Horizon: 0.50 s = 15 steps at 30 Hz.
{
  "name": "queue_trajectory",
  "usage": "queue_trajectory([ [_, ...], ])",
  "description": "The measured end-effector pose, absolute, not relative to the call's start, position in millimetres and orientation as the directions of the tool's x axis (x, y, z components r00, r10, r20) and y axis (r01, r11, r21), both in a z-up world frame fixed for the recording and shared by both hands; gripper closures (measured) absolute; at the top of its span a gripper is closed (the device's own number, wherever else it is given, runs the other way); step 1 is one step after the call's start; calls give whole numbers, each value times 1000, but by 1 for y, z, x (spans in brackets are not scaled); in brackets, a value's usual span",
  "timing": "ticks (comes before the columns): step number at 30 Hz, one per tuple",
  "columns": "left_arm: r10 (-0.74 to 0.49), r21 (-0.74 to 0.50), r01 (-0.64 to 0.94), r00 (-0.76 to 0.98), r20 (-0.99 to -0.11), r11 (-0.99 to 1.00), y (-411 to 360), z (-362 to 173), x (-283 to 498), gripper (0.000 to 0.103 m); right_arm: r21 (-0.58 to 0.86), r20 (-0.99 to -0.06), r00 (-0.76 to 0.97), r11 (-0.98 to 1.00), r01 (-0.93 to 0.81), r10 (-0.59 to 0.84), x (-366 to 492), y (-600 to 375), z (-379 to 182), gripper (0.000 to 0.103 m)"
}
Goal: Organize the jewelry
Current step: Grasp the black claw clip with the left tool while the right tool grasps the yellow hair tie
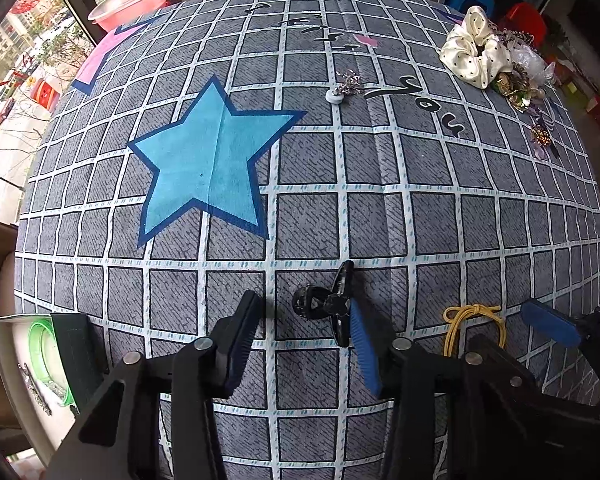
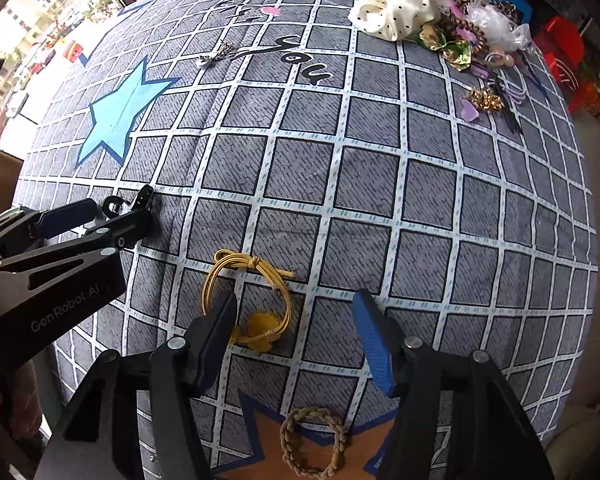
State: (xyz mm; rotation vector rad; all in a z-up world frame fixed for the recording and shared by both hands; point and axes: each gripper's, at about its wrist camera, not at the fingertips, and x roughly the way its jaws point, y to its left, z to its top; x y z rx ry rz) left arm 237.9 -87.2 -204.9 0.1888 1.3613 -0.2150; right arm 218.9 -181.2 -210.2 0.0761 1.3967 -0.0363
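- Black plastic hair claw clip (image 1: 327, 305) lies flat on the grid tablecloth (image 1: 380, 220), just below the blue star (image 1: 210, 162) and between the left gripper's (image 1: 306, 340) fingers; likely light, rigid, a bit slick, and springy at the hinge, so best pinched across the hinge body, not the teeth.
- Left gripper: spread wide, holding nothing; its blue right pad (image 1: 364, 348) appears to touch the clip's lower handle, while the left pad stands apart from it.
- Right gripper (image 2: 300, 340): also wide open and empty; the yellow elastic hair tie (image 2: 248, 300) lies between its fingers, with the left pad (image 2: 220, 340) at or over the loop's edge; contact cannot be told.
- Yellow tie looks soft, limp and very light; take it at the flower charm or the knot, since thin cords may slip out.
- Braided tan hair tie (image 2: 314, 442) lies nearer the right wrist camera, on an orange print, well below the star.
- Small silver brooch-like piece (image 1: 346, 88) sits above and right of the star.
- Cream dotted scrunchie (image 1: 474, 48) and a mixed heap of accessories (image 1: 520, 84) sit far right of the star, well apart from both grippers.
- Open box (image 1: 16, 364) with a green bangle sits lower left of the star, at the table edge.
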Motion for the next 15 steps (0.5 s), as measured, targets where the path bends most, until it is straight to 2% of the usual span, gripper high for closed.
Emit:
queue_trajectory([
  [2, -47, 10, 284, 194, -980, 959, -94, -204, 238, 71, 6, -984, 179, 998, 58, -4, 222, -169, -213, 56],
  [4, -64, -5, 298, 190, -980, 955, -99, -203, 238, 71, -15, -983, 184, 999, 47, -23, 224, -162, -213, 67],
  [6, -77, -14, 303, 195, -978, 953, -99, -199, 235, 71, -7, -982, 188, 999, 45, -16, 224, -159, -213, 98],
  [15, -116, -48, 288, 224, -968, 956, -72, -165, 208, 71, 170, -968, 208, 978, 122, 142, 194, -188, -196, 99],
])
